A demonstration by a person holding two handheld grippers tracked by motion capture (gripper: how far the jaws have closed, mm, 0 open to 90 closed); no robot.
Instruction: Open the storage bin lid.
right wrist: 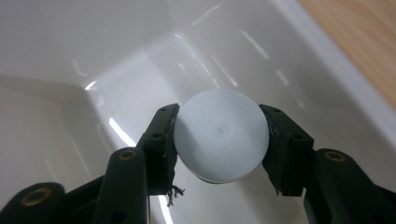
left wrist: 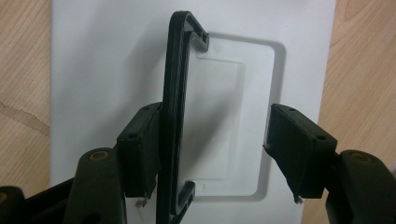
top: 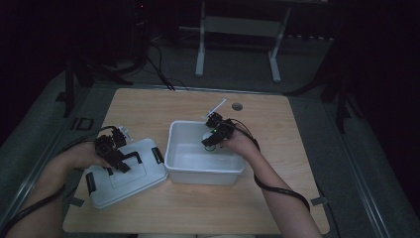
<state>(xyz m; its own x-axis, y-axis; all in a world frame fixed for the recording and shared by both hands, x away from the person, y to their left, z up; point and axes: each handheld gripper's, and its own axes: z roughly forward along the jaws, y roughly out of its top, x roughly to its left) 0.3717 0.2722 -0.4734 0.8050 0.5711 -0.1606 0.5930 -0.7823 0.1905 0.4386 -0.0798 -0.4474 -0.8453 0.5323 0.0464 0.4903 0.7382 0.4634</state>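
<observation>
Over the white plastic bin [top: 205, 158] at the middle of the wooden counter [top: 198, 208], the right claw [right wrist: 219, 140] hangs with its jaws about half spread and pressed on either side of a round white cap or lid [right wrist: 220, 135], which sits squarely between the pads; whether it tops a bottle below cannot be told. Directly beneath the cap lies the bin's bare glossy floor, with the near corner and walls close by, so the coming move looks like a straight descent into the bin rather than any sideways reach. In the high view the right claw [top: 214, 138] points down inside the bin's far right part. Left of the bin, just beside it, the bin's white lid [top: 124, 171] lies flat on the counter, and the left claw [left wrist: 212, 144] stands over it, part open, with the lid's black carrying handle [left wrist: 175, 107] against one pad and the other pad well clear, so nothing is gripped there.
</observation>
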